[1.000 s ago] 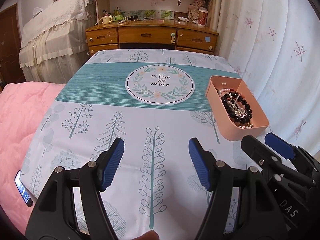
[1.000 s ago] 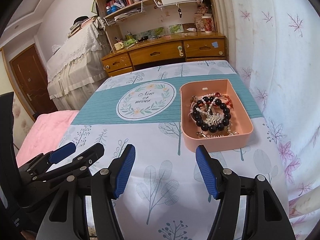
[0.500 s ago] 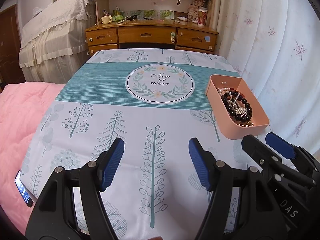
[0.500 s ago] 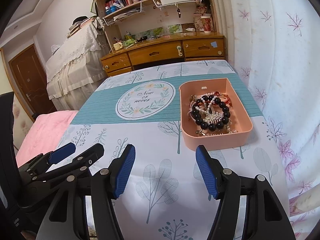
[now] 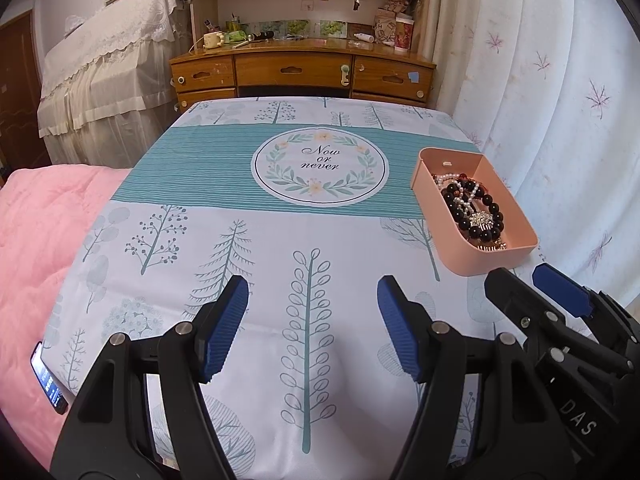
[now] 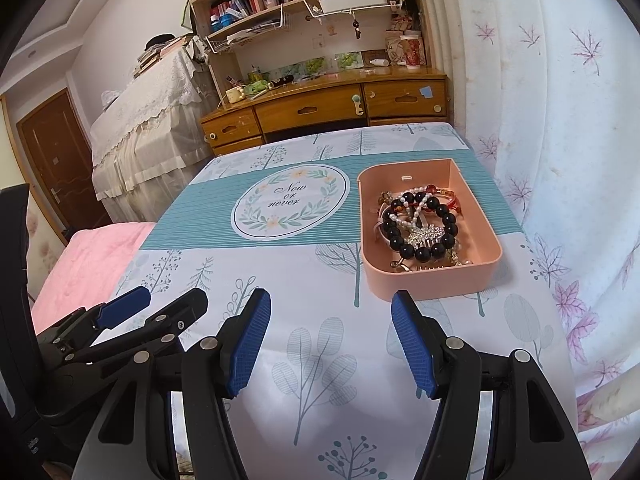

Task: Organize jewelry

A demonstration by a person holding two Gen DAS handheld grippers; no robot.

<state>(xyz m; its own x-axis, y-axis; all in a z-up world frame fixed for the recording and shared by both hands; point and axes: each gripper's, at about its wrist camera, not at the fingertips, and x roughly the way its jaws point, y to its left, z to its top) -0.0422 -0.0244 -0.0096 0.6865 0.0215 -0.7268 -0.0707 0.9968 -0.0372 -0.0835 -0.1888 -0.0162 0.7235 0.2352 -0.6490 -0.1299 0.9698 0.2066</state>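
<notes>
A pink box point(image 6: 486, 224) stands on the right side of the table and also shows in the left wrist view point(image 5: 424, 176). It holds a pile of jewelry: a black bead bracelet point(image 6: 424, 254), a pearl strand point(image 6: 408, 210), a red bead bracelet point(image 6: 448, 194) and a sparkly hair comb point(image 6: 424, 236). My right gripper point(image 6: 330, 340) is open and empty, just short of the box's near wall. My left gripper point(image 5: 312, 328) is open and empty over the tablecloth, left of the box.
A tree-print tablecloth point(image 5: 240, 208) with a round "Now or never" motif point(image 5: 320, 166) covers the table. A phone point(image 5: 48, 384) lies at the table's near left edge beside a pink quilt point(image 5: 36, 240). A wooden desk point(image 5: 300, 72) stands behind, a curtain point(image 6: 560, 120) on the right.
Both grippers have drawn back slightly toward me. The box and jewelry have not moved, and both stay open.
</notes>
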